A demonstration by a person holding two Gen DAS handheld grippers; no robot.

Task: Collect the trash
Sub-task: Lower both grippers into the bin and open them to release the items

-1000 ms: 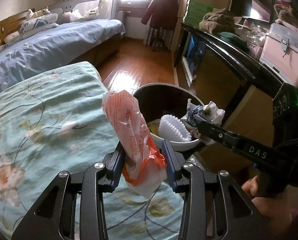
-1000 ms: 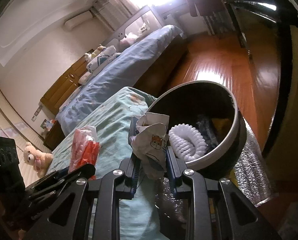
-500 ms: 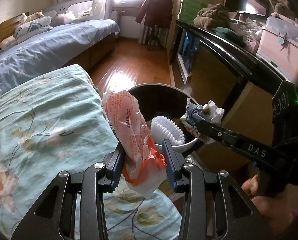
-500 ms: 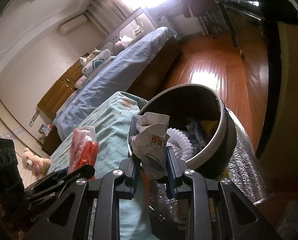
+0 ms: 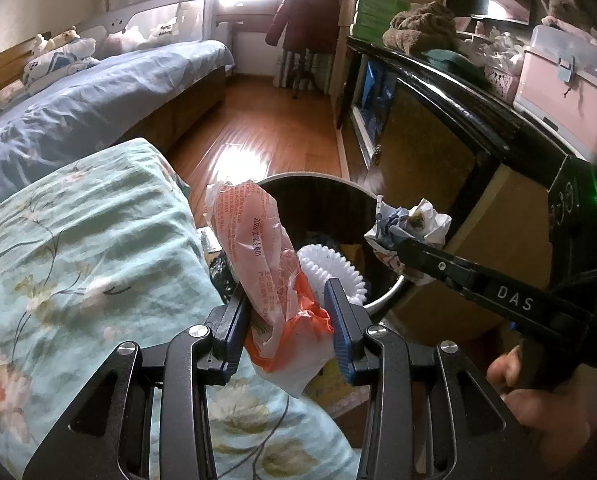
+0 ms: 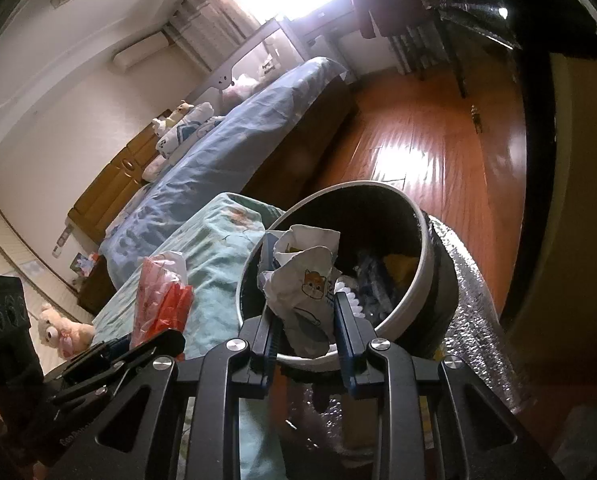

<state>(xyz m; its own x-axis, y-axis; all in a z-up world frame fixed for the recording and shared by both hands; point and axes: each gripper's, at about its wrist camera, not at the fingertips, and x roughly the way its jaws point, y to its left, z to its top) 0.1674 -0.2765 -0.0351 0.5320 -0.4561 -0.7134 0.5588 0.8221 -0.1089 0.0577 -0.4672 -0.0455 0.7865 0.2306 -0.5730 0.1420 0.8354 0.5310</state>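
My left gripper [image 5: 288, 320] is shut on an orange and white plastic wrapper [image 5: 258, 256], held upright at the near edge of the round trash bin [image 5: 392, 286]. My right gripper [image 6: 304, 320] is shut on a crumpled white paper with a cartoon animal [image 6: 302, 280], held over the bin's near rim [image 6: 378, 322]. The same paper shows in the left wrist view [image 5: 410, 224], over the bin's right side. The wrapper shows in the right wrist view [image 6: 162, 292], left of the bin. The bin holds a white ribbed object [image 5: 330, 270] and other trash.
A bed corner with a teal floral sheet [image 5: 78, 260] lies left of the bin. A black cabinet [image 5: 438, 120] stands to the right. Silver bubble foil [image 6: 470, 300] lies under the bin. A blue bed [image 5: 78, 100] and wooden floor [image 5: 266, 128] lie beyond.
Both grippers have moved closer to the bin with their loads. The crumpled paper now hangs over the bin's inside, and the wrapper sits at its near-left edge.
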